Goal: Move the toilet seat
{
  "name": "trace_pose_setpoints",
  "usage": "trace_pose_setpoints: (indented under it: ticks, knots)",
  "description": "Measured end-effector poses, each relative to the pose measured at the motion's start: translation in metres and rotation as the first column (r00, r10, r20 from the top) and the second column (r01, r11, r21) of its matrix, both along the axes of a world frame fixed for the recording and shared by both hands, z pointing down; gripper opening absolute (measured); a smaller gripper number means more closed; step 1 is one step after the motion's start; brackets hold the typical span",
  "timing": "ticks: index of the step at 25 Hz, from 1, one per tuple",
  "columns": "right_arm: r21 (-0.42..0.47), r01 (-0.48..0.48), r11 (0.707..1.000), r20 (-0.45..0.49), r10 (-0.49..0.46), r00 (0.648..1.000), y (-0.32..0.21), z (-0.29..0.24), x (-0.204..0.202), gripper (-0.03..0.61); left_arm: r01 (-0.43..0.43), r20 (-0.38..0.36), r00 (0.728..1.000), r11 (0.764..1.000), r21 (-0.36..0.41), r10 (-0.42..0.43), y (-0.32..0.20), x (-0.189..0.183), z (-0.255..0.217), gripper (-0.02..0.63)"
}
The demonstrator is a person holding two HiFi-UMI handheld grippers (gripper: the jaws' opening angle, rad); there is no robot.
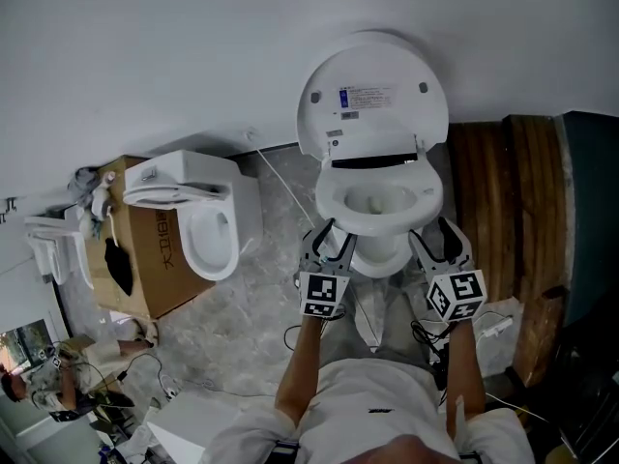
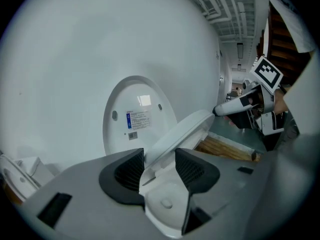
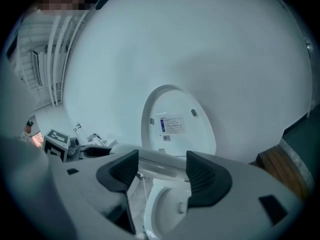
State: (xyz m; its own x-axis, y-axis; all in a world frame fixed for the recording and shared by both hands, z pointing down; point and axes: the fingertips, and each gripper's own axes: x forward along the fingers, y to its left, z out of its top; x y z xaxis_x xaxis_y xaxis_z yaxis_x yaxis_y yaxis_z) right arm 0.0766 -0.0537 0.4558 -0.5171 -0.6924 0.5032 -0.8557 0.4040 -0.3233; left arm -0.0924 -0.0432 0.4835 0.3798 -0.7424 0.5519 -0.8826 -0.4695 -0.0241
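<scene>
Toilet seat (image 1: 330,201) sits over the toilet bowl (image 1: 379,204), tilted up off the rim on one side in the left gripper view, so partly raised, not flat. Lid (image 1: 372,90) is fully up, leaning on the white wall (image 1: 145,46), with a printed label on its inner face.

Left hand-held gripper (image 1: 331,238) is at the seat's left front edge. Its jaws are narrow, and the seat's thin edge runs between the dark pads (image 2: 131,170), touching them. Right hand-held gripper (image 1: 433,235) is at the seat's right front edge, jaws about half wide. The seat rim spans the gap from pad to pad, so it is gripped there too. The marker cubes face the head camera, with bare forearms and a white shirt below.

A second toilet (image 1: 208,225) stands on a cardboard box (image 1: 160,264) to the left, well apart. Wooden panel (image 1: 498,211) is just right of the bowl. Grey marbled floor (image 1: 242,303) has cables on it.
</scene>
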Motion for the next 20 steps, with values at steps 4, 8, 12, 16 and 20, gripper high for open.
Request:
trace_pose_setpoints:
  ticks: [4, 8, 12, 16, 20]
  knots:
    - [0.043, 0.044, 0.998, -0.057, -0.041, 0.997, -0.007, -0.003, -0.002, 0.308, 0.006, -0.013, 1.0, 1.0, 0.016, -0.006, -0.01, 0.001, -0.006, 0.206]
    - [0.092, 0.072, 0.993, -0.097, -0.063, 0.993, -0.016, -0.011, -0.006, 0.308, 0.008, -0.022, 1.0, 1.0, 0.029, -0.007, -0.019, -0.002, -0.012, 0.206]
    - [0.125, 0.111, 0.986, -0.13, -0.095, 0.987, -0.025, -0.015, -0.01, 0.308, 0.016, -0.032, 0.999, 0.999, 0.04, -0.015, -0.029, -0.003, -0.015, 0.205]
    - [0.137, 0.114, 0.984, -0.138, -0.095, 0.986, -0.033, -0.015, -0.01, 0.308, 0.02, -0.035, 0.999, 0.999, 0.05, -0.018, -0.036, -0.004, -0.017, 0.206]
    - [0.144, 0.124, 0.982, -0.152, -0.102, 0.983, -0.041, -0.014, -0.011, 0.307, 0.026, -0.039, 0.999, 0.998, 0.058, -0.024, -0.043, -0.005, -0.019, 0.205]
